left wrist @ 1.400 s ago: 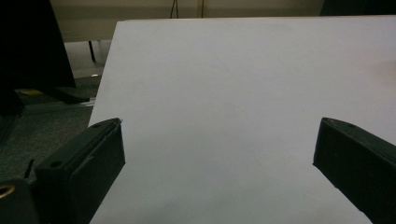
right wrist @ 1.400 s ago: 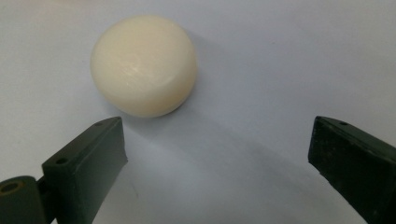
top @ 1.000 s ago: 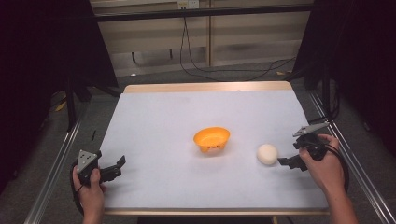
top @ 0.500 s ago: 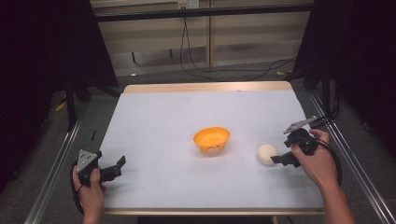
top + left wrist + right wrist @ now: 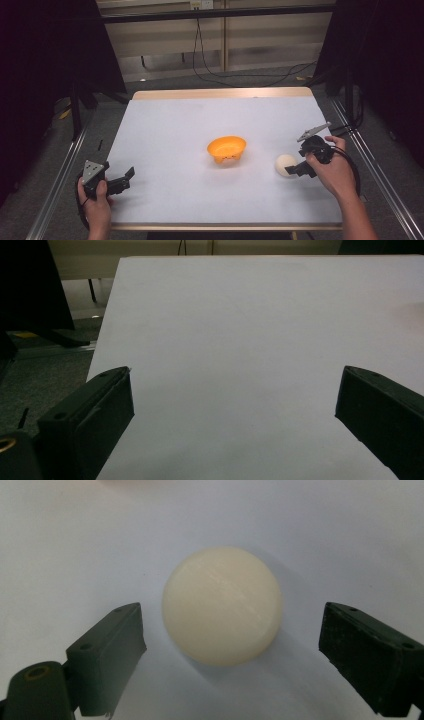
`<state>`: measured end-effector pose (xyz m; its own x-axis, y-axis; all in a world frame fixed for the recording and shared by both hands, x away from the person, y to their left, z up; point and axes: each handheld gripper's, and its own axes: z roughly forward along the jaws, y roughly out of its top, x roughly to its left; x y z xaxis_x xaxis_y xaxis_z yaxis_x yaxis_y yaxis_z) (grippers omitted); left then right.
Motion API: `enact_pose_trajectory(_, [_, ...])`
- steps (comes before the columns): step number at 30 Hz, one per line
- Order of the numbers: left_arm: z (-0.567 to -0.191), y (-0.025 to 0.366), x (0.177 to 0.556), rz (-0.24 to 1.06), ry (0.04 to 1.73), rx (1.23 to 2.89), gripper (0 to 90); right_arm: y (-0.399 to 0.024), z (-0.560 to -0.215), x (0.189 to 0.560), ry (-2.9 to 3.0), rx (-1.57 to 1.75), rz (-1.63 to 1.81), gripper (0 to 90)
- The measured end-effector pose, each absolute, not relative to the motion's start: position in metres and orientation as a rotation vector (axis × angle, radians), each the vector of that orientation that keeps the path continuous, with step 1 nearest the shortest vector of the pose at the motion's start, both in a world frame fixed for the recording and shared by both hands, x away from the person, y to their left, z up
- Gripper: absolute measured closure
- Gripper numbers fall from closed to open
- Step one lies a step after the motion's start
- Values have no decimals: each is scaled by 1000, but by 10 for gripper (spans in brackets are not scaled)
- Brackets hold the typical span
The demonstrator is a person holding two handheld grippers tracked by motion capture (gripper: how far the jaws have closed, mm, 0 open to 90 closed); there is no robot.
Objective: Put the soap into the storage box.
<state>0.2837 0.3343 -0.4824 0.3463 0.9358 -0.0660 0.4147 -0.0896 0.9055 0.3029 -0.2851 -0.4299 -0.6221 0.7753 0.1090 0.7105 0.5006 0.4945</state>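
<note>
Since a second ago, right tool (image 5: 294,168) slid in toward ball (image 5: 285,164); jaws closed partway, ball now between them, not pinched yet, gaps both sides. Ball sits on white surface (image 5: 170,135), right of orange bowl (image 5: 226,148). Left tool (image 5: 120,181) parked at near left corner, jaws wide, nothing in them. Tip: centre jaws on ball's widest part, squeeze slow so it doesn't squirt away.

Ball (image 5: 286,164) on the table (image 5: 170,135), just right of the bowl (image 5: 227,148), between the right gripper (image 5: 298,169) jaws.

Dim room, pale wall panels (image 5: 165,42), grey floor (image 5: 165,82).
</note>
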Motion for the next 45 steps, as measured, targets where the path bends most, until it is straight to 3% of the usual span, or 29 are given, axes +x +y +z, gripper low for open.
enact_pose_trajectory(15, [-482, 335, 285, 688, 1220, 1681, 20, -269, -436, 315, 2686, 1295, 696, 96])
enact_pose_trajectory(25, [-482, 335, 285, 682, 1218, 1682, 20, -262, -445, 323, 2696, 1327, 617, 226])
enact_pose_trajectory(45, [-482, 335, 285, 683, 1222, 1676, 20, -264, -450, 324, 2668, 1419, 623, 237])
